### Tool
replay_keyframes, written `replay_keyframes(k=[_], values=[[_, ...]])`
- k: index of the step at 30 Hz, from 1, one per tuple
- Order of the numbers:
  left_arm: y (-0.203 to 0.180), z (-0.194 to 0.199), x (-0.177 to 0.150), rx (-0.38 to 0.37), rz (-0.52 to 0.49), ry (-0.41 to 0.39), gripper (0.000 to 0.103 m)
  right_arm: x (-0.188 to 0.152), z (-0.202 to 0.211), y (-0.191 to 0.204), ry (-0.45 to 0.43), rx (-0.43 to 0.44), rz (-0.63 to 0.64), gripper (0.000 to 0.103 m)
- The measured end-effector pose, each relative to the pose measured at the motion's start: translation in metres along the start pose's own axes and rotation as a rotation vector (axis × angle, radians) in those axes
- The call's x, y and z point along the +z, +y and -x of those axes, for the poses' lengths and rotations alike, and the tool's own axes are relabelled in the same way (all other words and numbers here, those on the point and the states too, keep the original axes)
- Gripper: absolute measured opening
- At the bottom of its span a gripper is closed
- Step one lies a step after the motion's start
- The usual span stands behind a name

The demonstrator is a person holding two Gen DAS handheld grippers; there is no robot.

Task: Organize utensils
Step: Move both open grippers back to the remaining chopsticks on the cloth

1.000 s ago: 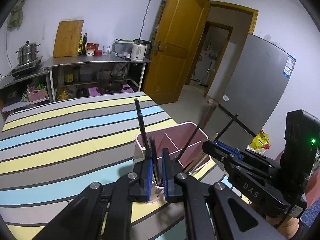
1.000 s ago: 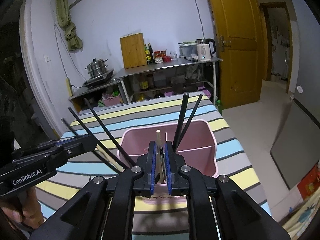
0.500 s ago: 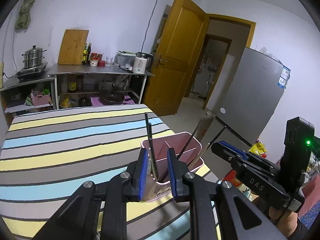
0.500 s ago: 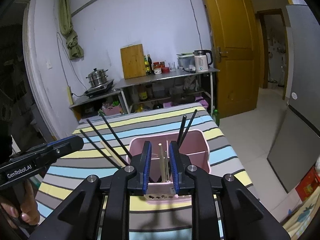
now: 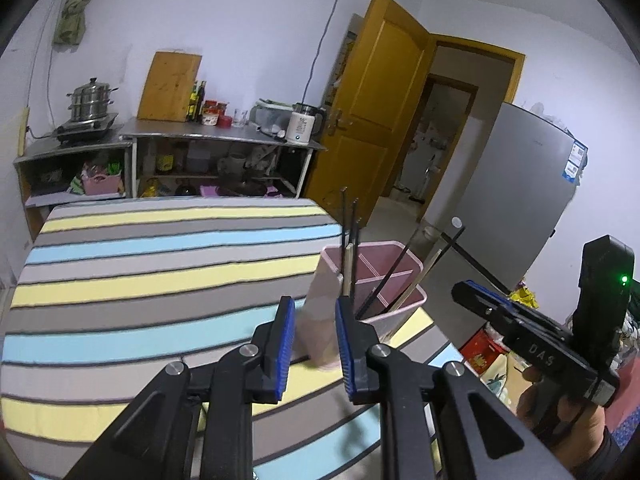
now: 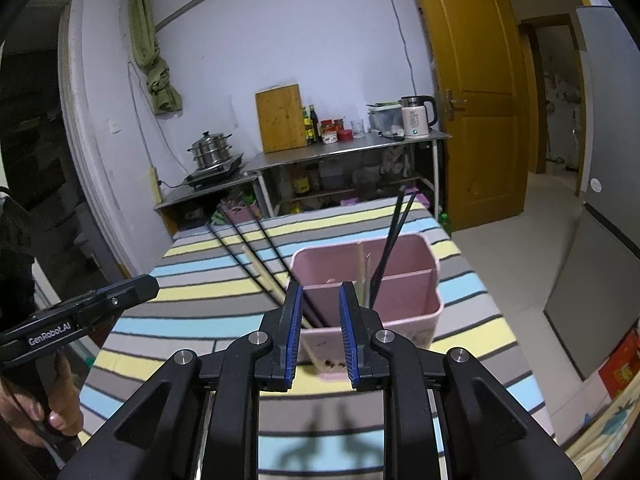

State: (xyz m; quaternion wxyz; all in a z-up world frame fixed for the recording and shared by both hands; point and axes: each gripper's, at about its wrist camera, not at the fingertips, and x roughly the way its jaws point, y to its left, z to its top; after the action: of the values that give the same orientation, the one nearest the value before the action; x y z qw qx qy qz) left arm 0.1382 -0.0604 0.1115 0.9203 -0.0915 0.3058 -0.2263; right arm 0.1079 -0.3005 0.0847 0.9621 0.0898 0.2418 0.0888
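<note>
A: Where is the pink holder [image 6: 404, 304]?

B: It stands upright on the striped tabletop [image 5: 160, 264], near the edge that faces the fridge [image 5: 516, 200]. Inner walls split it into compartments.

A: What is in it?

B: Black chopsticks [image 6: 390, 248] lean in the compartment on the right as the right camera sees it, with a pale wooden chopstick [image 6: 362, 268] upright just beside them. More black chopsticks [image 6: 248, 248] and a wooden pair [image 6: 262, 276] slant out of the left side, tips pointing toward the shelf with the steamer pot [image 6: 210, 152].

A: And the left gripper [image 5: 314, 344]?

B: Its blue pads stand apart with nothing between them. It hovers just in front of the holder's near corner, not touching it.

A: The right gripper [image 6: 320, 336]?

B: Also spread, empty, level with the holder's near wall. From the left camera it shows at the right, beyond the tabletop edge, held in a hand [image 5: 560, 412].

A: Anything behind?

B: A metal shelf unit [image 6: 348, 148] carrying a cutting board [image 6: 282, 118], bottles and a kettle [image 6: 416, 116], beside an open wooden door [image 6: 472, 100].
</note>
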Motion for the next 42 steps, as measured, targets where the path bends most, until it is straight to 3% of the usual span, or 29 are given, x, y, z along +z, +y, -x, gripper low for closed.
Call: replay_keyframes(k=[23,34,42], values=[[0.095,0.006,-0.120,0.147,0.209,0.195,0.020,-0.101,-0.055,0.066,0.290,0.141,0.045,0.019],[0.125,0.016,-0.137,0.177,0.278,0.205,0.020,-0.141,-0.109,0.098,0.456,0.204,0.053,0.019],[0.141,0.017,-0.140,0.175,0.322,0.198,0.020,-0.150,-0.137,0.123,0.509,0.210,0.103,0.015]])
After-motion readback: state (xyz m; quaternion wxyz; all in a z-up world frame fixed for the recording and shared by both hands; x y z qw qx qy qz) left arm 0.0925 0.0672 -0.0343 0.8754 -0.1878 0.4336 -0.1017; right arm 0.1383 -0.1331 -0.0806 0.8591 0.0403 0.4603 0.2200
